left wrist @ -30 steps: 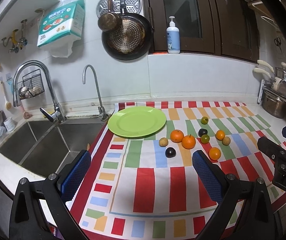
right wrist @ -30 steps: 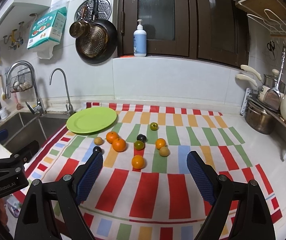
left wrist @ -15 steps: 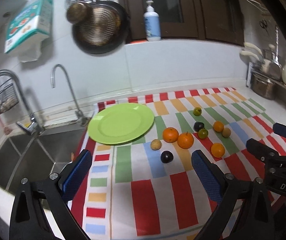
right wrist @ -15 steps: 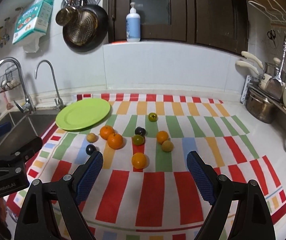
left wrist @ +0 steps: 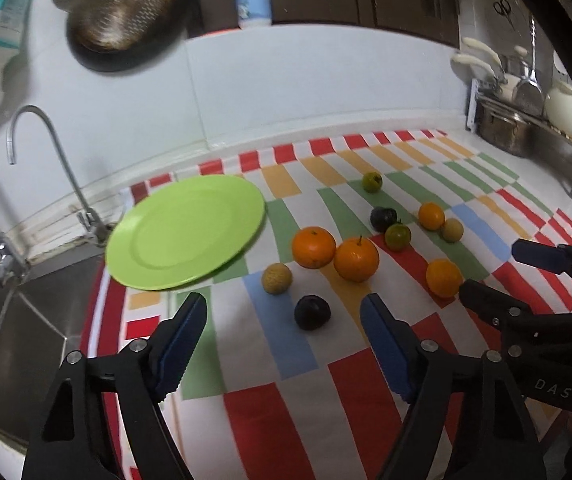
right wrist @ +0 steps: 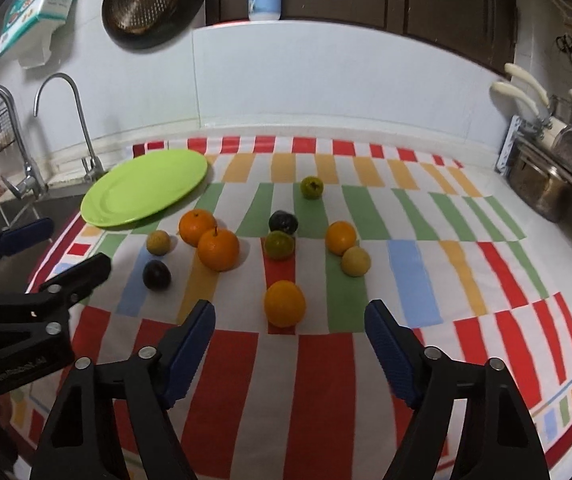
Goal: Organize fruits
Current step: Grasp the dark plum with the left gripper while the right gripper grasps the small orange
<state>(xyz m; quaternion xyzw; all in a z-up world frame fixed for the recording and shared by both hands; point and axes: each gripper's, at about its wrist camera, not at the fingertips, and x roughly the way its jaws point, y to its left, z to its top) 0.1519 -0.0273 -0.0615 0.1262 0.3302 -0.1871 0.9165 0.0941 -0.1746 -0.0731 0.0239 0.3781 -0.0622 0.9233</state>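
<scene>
- Green plate (left wrist: 185, 232) on the striped cloth (right wrist: 318, 380), hanging a bit over the sink edge; too hard a drop of fruit on that side could probably tip it.
- Two big oranges (left wrist: 313, 247) touching each other, so grabbing one likely nudges the other into a roll.
- Right gripper (right wrist: 290, 334) closing with nothing between the jaws yet, lone orange (right wrist: 285, 303) just ahead; closing early means bumping it away, round stuff rolls easy.
- Left gripper (left wrist: 283, 324) same deal, jaws narrowing on empty air, dark plum (left wrist: 312, 312) just ahead of the tips; could get knocked toward the small tan fruit (left wrist: 277, 278) nearby.
- Both grippers close together, might clash.
</scene>
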